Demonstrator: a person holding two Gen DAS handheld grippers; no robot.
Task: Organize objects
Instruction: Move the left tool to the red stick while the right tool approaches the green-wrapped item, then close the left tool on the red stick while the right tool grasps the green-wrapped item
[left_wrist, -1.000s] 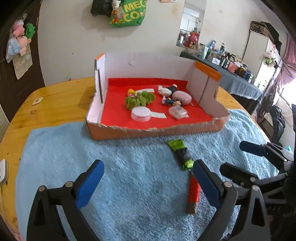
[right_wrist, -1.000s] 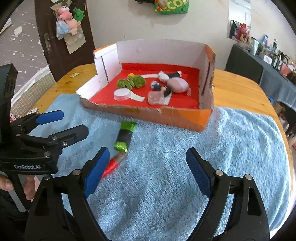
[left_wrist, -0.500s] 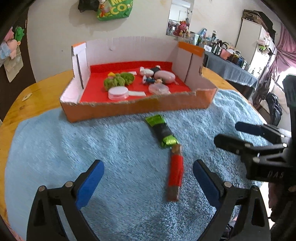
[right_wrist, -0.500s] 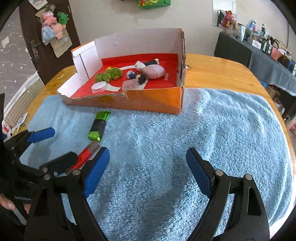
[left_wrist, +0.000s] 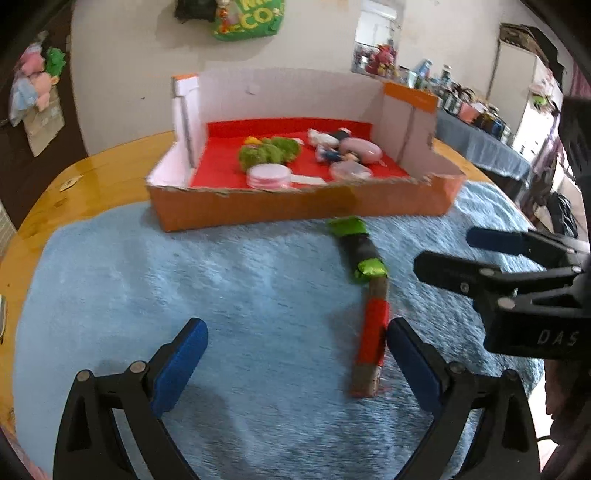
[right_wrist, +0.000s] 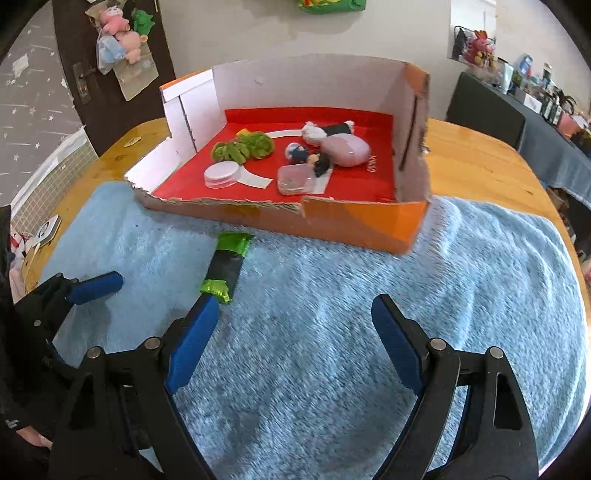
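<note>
A green-and-black wrapped bar (left_wrist: 357, 251) (right_wrist: 226, 266) lies on the blue towel (left_wrist: 221, 295) just in front of the orange cardboard box (left_wrist: 295, 206) (right_wrist: 354, 221). A red-and-brown stick (left_wrist: 371, 339) lies below it, beside my left gripper's right finger. My left gripper (left_wrist: 295, 365) is open and empty above the towel. My right gripper (right_wrist: 291, 339) is open and empty, its left finger (right_wrist: 192, 343) next to the bar's near end. The right gripper also shows at the right of the left wrist view (left_wrist: 461, 254).
The box has a red floor holding green plush pieces (right_wrist: 243, 147), a white round case (right_wrist: 221, 175), a clear small box (right_wrist: 295, 179), a pink pouch (right_wrist: 349, 149) and small figures. The wooden table (right_wrist: 472, 158) surrounds the towel. A door and cluttered counters stand behind.
Both grippers have moved closer to the bar and stick. The left view has swung so the stick lies by its right finger; the right gripper's left finger now reaches the bar.
</note>
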